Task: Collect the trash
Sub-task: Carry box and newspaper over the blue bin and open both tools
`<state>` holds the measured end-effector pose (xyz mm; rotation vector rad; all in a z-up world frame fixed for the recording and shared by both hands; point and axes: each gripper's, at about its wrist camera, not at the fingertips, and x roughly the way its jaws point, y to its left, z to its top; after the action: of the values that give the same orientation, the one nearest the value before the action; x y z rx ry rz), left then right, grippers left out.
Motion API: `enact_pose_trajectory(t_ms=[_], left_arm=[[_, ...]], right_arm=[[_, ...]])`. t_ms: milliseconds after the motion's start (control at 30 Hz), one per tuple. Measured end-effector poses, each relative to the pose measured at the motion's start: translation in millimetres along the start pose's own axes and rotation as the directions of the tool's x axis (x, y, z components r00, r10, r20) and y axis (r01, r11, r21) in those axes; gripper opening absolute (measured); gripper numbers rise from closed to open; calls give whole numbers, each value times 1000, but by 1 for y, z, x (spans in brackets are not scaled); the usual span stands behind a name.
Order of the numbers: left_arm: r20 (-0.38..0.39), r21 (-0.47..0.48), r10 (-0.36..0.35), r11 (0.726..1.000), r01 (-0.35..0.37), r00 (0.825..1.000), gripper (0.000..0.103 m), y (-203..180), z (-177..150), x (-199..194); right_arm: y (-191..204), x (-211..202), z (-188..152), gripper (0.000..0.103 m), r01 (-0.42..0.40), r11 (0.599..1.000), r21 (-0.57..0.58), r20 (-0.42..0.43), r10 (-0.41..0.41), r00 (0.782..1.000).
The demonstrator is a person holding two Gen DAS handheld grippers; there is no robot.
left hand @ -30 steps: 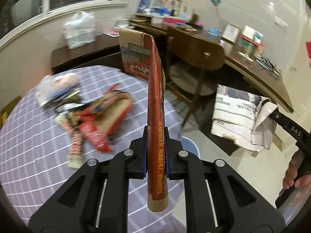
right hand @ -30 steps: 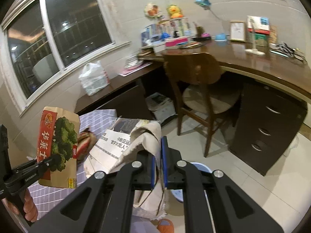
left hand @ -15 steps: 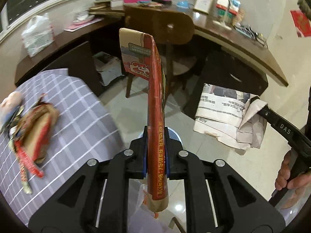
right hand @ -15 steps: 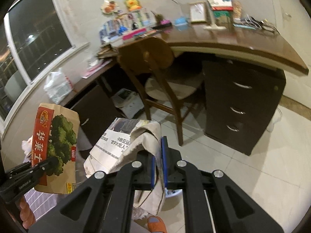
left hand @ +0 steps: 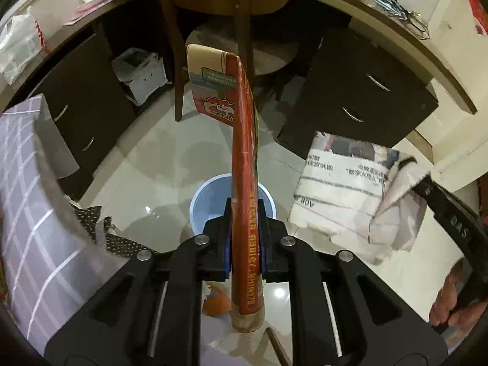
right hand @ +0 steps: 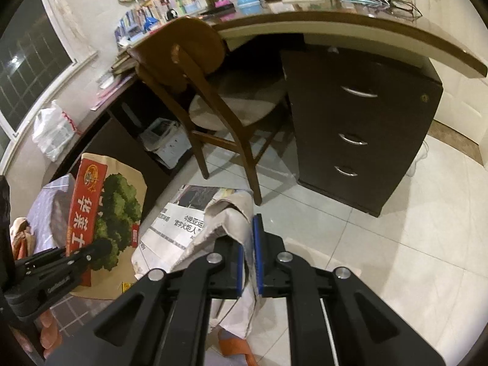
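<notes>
A: A tiled floor [left hand: 158, 164] fills the middle of the left wrist view, with a dark curved desk [right hand: 350, 21] along the top, a wooden chair [right hand: 195, 70] tucked under it, and a pale blue bin [left hand: 210, 201] at the centre, just beyond the left gripper [left hand: 245, 238].

B: What does that one carry?

A: A flattened red cardboard food box [left hand: 244, 164], edge-on between the jaws, which are opening now though the box has not left them. It looks light and stiff, best held low on its folded edge, as here.

B: And the other hand?

A: The right gripper [right hand: 248, 253] has its jaws pressed on a crumpled newspaper [right hand: 195, 228], centre-left in its view. It looks soft, light and floppy; I'd pinch the bunched folds, since a single sheet could tear.
</notes>
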<state>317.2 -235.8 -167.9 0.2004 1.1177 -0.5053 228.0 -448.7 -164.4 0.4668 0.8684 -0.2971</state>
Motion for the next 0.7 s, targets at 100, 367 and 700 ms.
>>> enact_pose_trajectory(t_ms=[100, 367, 700], left_arm=[[-16, 2, -2, 1000, 2, 1000, 41, 0, 5, 17], [-43, -2, 56, 998, -56, 998, 56, 16, -1, 33], [-65, -41, 112, 993, -115, 992, 56, 32, -9, 30]], right_arm=[[-4, 13, -1, 7, 7, 1000, 10, -29, -6, 1000], [6, 39, -4, 7, 18, 1000, -7, -87, -19, 996], [44, 81, 1, 65, -21, 999, -46, -141, 14, 990]])
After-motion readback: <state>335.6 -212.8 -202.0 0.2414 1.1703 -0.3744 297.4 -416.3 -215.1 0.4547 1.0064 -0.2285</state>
